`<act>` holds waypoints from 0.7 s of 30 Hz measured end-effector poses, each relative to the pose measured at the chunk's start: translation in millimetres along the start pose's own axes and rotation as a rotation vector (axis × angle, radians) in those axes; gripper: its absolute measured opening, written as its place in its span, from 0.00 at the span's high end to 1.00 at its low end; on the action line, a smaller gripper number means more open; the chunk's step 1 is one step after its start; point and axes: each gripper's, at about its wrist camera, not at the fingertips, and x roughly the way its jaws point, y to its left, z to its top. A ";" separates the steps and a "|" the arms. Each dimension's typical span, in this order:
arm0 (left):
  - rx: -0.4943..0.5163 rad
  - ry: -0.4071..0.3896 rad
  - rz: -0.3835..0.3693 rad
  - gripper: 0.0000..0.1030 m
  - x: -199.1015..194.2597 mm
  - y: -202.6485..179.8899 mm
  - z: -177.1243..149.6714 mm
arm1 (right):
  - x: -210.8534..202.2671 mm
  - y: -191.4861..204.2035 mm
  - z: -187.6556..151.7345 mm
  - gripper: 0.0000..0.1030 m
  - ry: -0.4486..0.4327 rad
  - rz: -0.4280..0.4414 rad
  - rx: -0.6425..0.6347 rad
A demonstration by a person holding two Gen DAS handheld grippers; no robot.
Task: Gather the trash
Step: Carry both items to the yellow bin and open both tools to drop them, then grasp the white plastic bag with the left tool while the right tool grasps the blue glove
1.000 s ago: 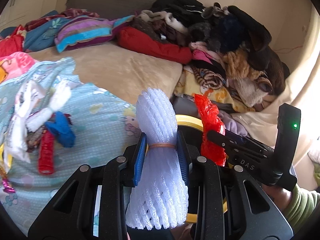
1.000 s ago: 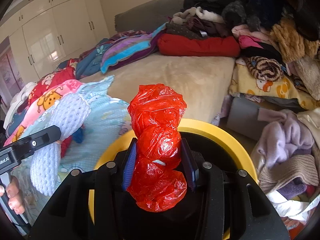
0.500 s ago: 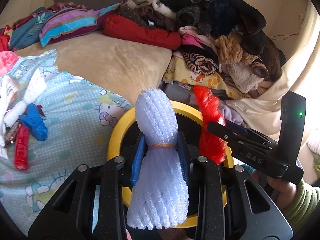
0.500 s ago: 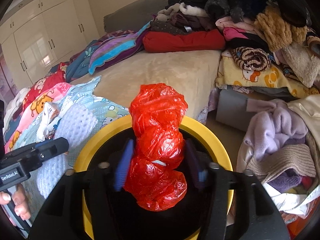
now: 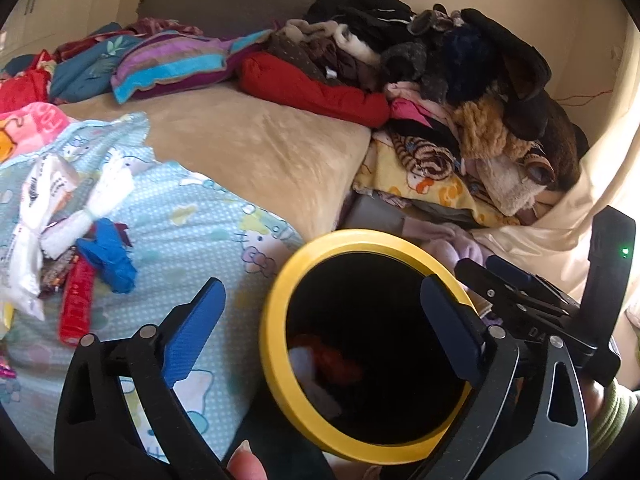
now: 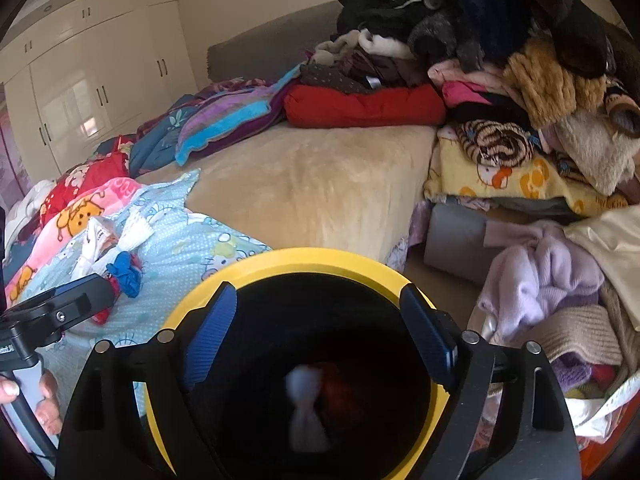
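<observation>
A black bin with a yellow rim [image 5: 272, 320] stands right below both grippers. My left gripper [image 5: 320, 284] is open, its jaws still opening with nothing between them. My right gripper [image 6: 318, 290] is open too, jaws still opening and empty above the bin rim [image 6: 312, 258]. Down inside the bin are a white foam net [image 6: 306, 400], blurred, and a red plastic bag [image 6: 340, 388]. More trash lies on the light blue blanket [image 5: 192, 240] to the left: a blue crumpled piece [image 5: 108, 256], a red wrapper [image 5: 76, 304] and white wrappers [image 5: 100, 200].
A beige bed cover [image 5: 248, 148] stretches behind the bin. Piled clothes [image 5: 480, 100] rise at the right, with a lilac sweater [image 6: 540, 276] beside the bin. Coloured bedding [image 5: 168, 64] lies at the back left. White wardrobes [image 6: 88, 64] line the far wall.
Both grippers have opened. The white foam net left my left jaws and the red bag left my right jaws, and both have dropped into the bin.
</observation>
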 end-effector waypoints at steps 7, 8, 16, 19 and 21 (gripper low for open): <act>-0.024 -0.036 0.033 0.12 -12.5 14.2 4.5 | -1.9 18.6 5.0 0.20 -0.012 0.017 -0.028; -0.029 -0.043 0.041 0.12 -15.0 17.3 5.5 | -1.8 20.8 5.6 0.19 -0.012 0.021 -0.031; -0.084 -0.091 0.101 0.12 -34.5 49.1 10.1 | 0.6 51.8 12.7 0.17 -0.020 0.067 -0.076; -0.106 -0.111 0.118 0.12 -41.6 59.5 12.3 | 2.8 65.4 15.5 0.17 -0.020 0.087 -0.097; -0.124 -0.124 0.134 0.12 -47.5 69.6 13.7 | 5.3 75.5 17.2 0.17 -0.019 0.101 -0.111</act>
